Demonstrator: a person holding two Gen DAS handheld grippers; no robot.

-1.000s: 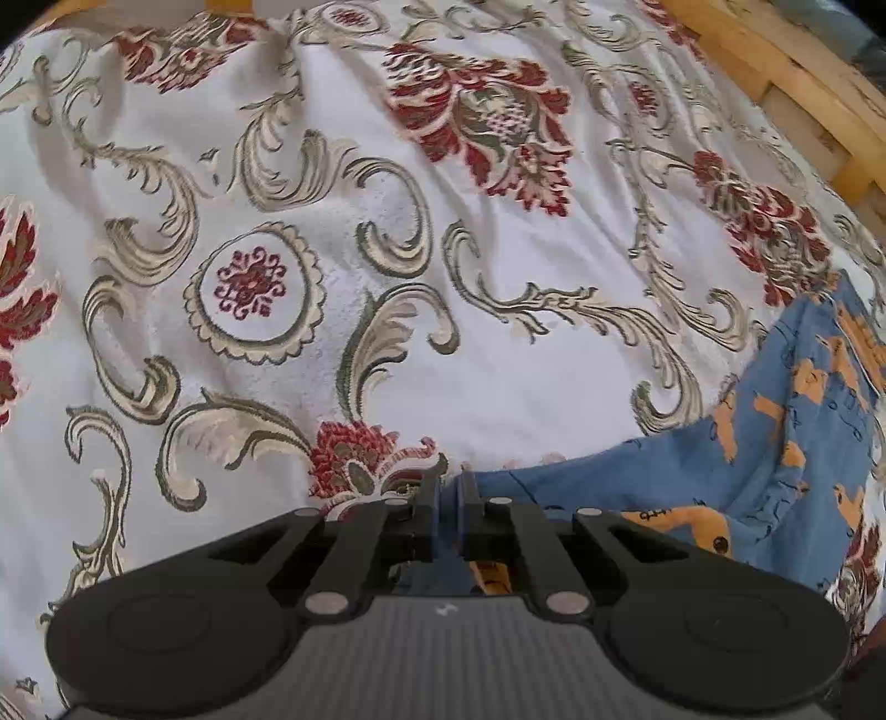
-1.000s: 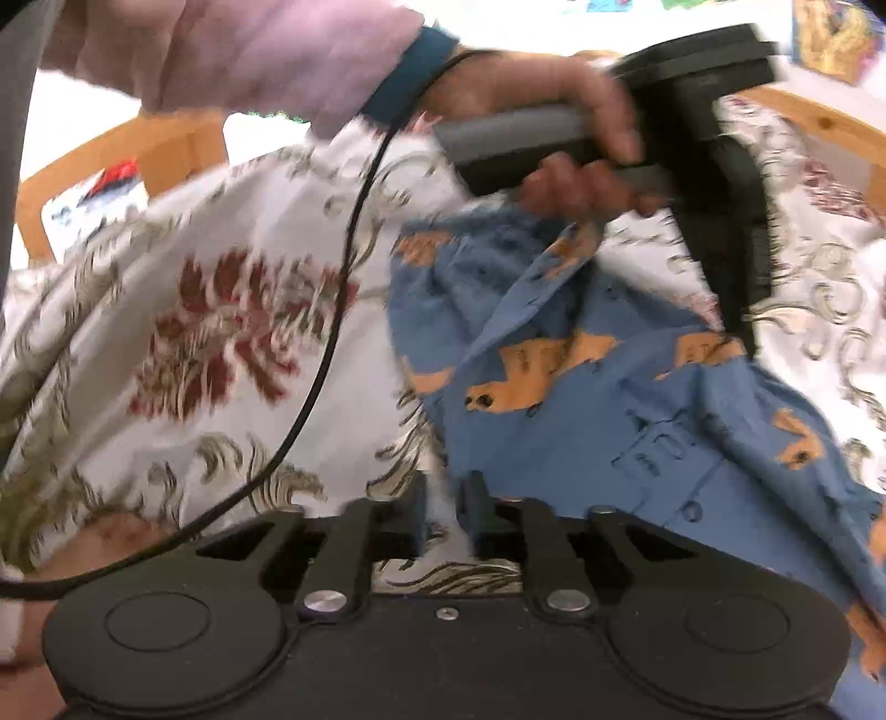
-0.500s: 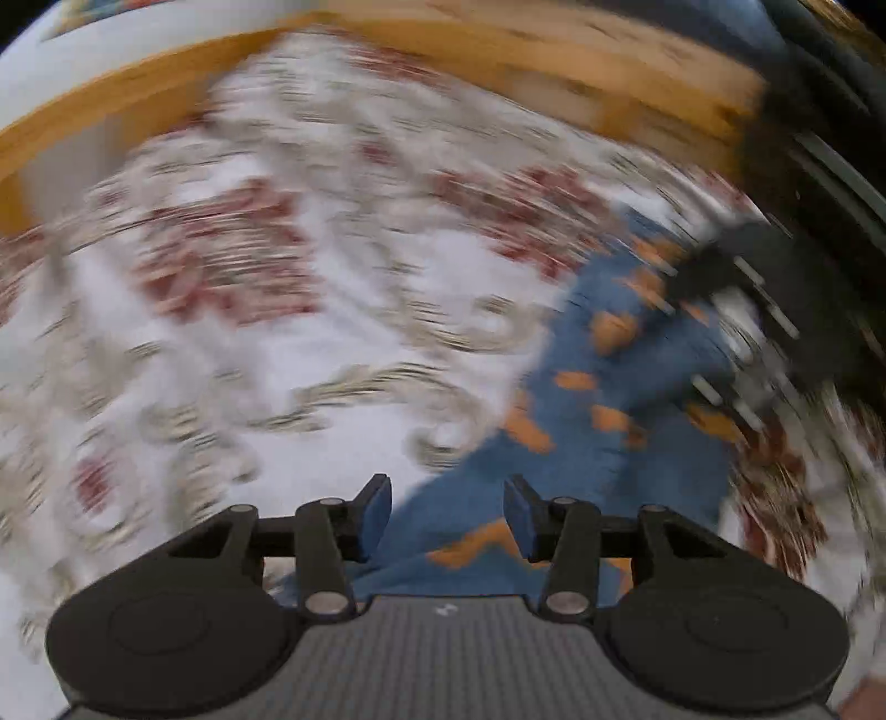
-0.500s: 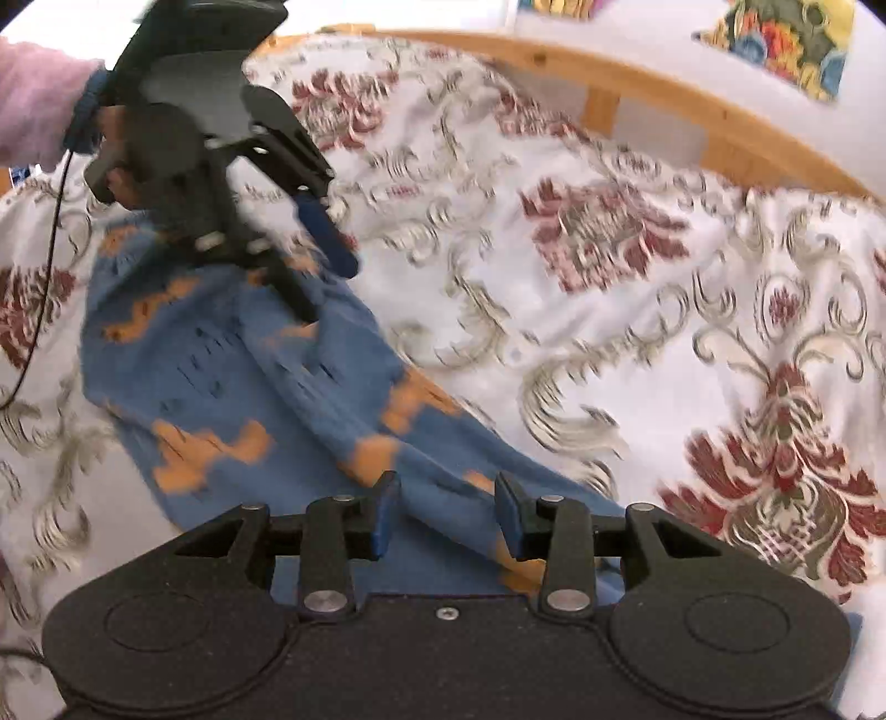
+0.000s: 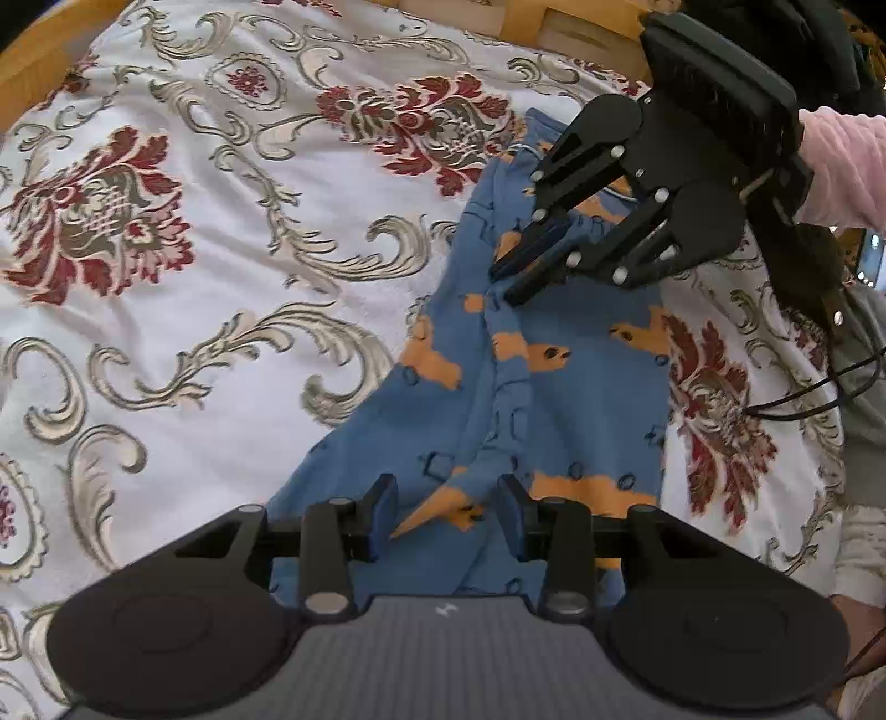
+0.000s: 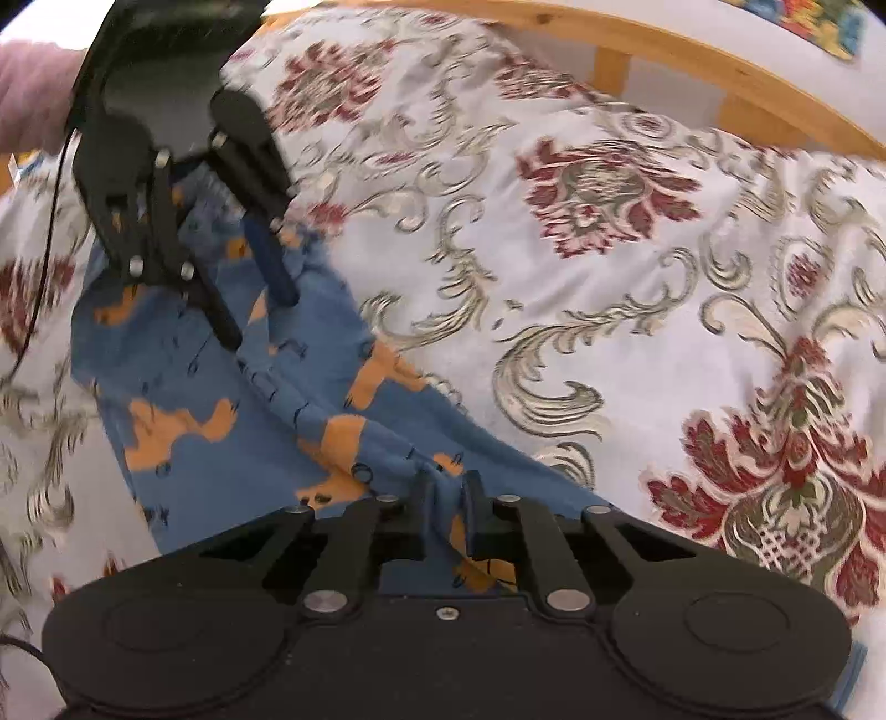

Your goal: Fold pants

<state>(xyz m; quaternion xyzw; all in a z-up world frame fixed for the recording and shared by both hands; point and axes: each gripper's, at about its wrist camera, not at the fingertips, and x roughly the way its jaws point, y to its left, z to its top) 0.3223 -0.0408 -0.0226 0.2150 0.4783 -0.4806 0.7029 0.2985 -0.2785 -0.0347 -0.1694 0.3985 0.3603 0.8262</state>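
Blue pants with orange animal prints [image 5: 559,399] lie stretched across the floral bedspread, with a raised fold running along their middle. My left gripper [image 5: 446,512] is open above one end of the pants, fabric lying between its fingers. My right gripper [image 6: 447,501] is shut on a ridge of the pants at the other end [image 6: 343,437]. In the left wrist view the right gripper [image 5: 506,279] shows at the far end with its fingers close together on the cloth. In the right wrist view the left gripper [image 6: 260,315] shows open over the pants.
The white bedspread with red and beige floral pattern [image 5: 194,288] covers the whole surface. A wooden bed frame [image 6: 664,50] runs along the far edge. A black cable [image 5: 819,393] hangs near the right hand in a pink sleeve [image 5: 847,166].
My left gripper opened and let go of the pants, then swung round to face along them. My right gripper opened mid-move and has now shut on the fabric ridge. The pants now lie stretched out.
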